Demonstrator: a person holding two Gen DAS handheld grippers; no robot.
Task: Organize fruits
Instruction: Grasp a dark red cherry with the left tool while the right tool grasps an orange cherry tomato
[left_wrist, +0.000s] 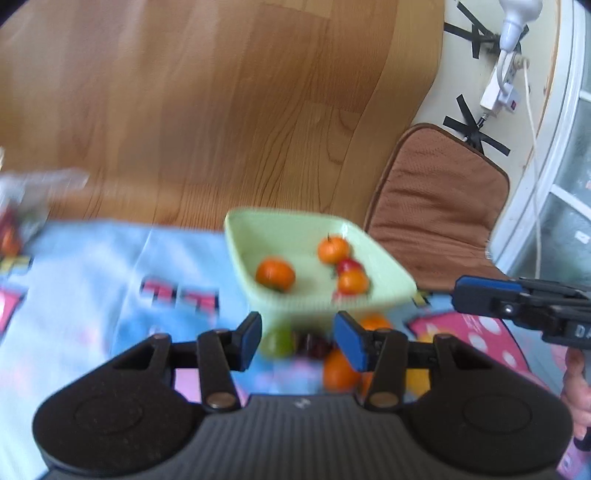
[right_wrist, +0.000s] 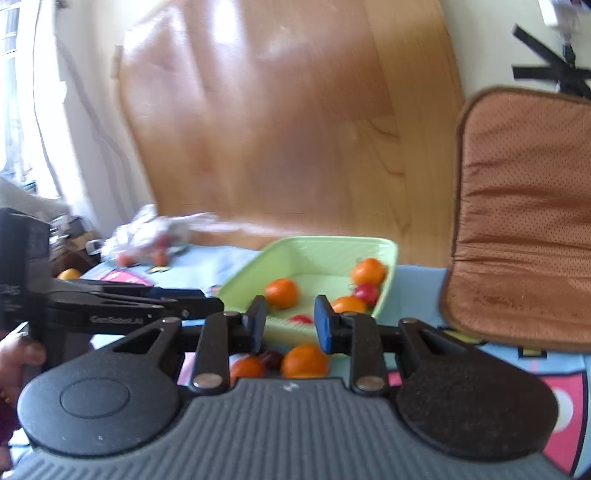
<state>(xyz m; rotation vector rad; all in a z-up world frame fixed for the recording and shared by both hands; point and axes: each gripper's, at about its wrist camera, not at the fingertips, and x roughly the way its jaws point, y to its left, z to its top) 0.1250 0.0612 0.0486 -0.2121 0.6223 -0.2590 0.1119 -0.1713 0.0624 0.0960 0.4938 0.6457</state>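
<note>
A light green square bowl (left_wrist: 384, 288) (right_wrist: 332, 251) stands on the colourful cloth and holds oranges (left_wrist: 275, 274) (right_wrist: 281, 292) and a red fruit (left_wrist: 349, 265) (right_wrist: 366, 292). Loose fruit lies on the cloth in front of it: a green fruit (left_wrist: 277, 341), a dark red one (left_wrist: 314, 345) (right_wrist: 271, 358) and oranges (left_wrist: 338, 371) (right_wrist: 304, 361). My left gripper (left_wrist: 298, 339) is open and empty above the loose fruit. My right gripper (right_wrist: 290, 324) is open and empty, just short of the bowl, above the loose oranges. It also shows in the left wrist view (left_wrist: 480, 295).
A brown chair cushion (left_wrist: 439, 210) (right_wrist: 524, 218) stands right of the bowl. A clear plastic bag with more fruit (right_wrist: 151, 240) (left_wrist: 14, 225) lies at the far left of the cloth. Wooden floor lies behind. A power strip and cables (left_wrist: 506, 85) sit by the wall.
</note>
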